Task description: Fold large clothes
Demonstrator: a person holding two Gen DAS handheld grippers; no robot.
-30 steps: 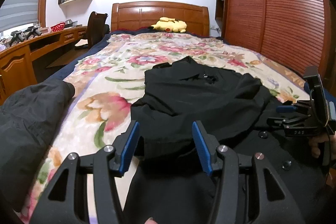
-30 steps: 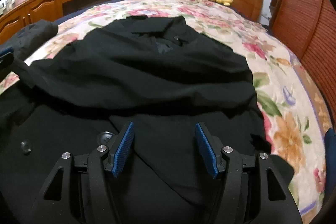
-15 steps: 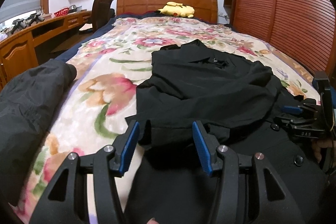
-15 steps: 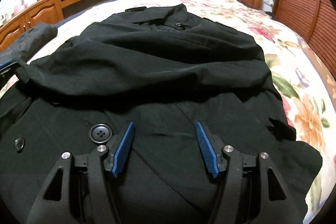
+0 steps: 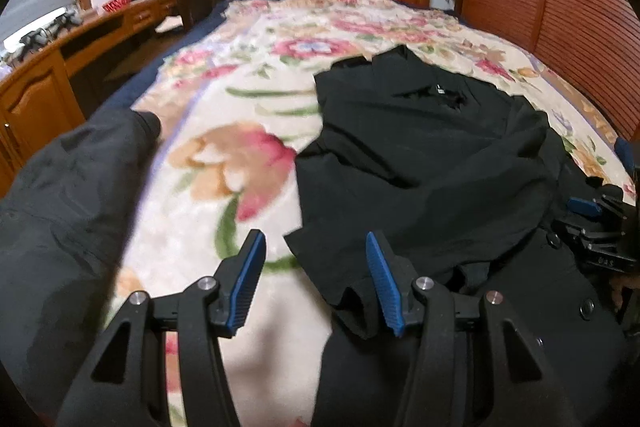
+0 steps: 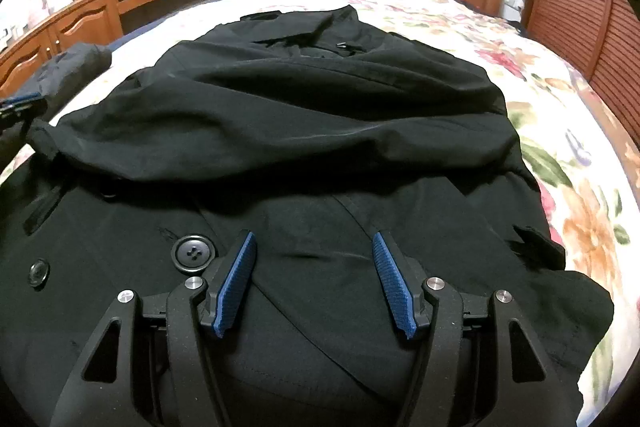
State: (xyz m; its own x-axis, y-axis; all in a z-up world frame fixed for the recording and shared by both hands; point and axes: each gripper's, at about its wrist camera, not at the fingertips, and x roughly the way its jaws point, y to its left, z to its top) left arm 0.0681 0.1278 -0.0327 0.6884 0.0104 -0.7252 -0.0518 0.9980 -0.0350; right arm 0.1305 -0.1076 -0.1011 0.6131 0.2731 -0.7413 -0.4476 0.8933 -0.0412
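My left gripper (image 5: 316, 277) stood spread wide and held nothing, its right finger over the edge of the black coat (image 5: 432, 163) lying on the floral bedspread (image 5: 240, 131). My right gripper (image 6: 314, 279) gaped equally wide above the coat's (image 6: 280, 115) buttoned front, gripping nothing.

You see the black coat (image 6: 304, 155) lying flat on the flowered bed (image 5: 248, 131), sleeves folded across its front, big buttons (image 6: 193, 253) showing.
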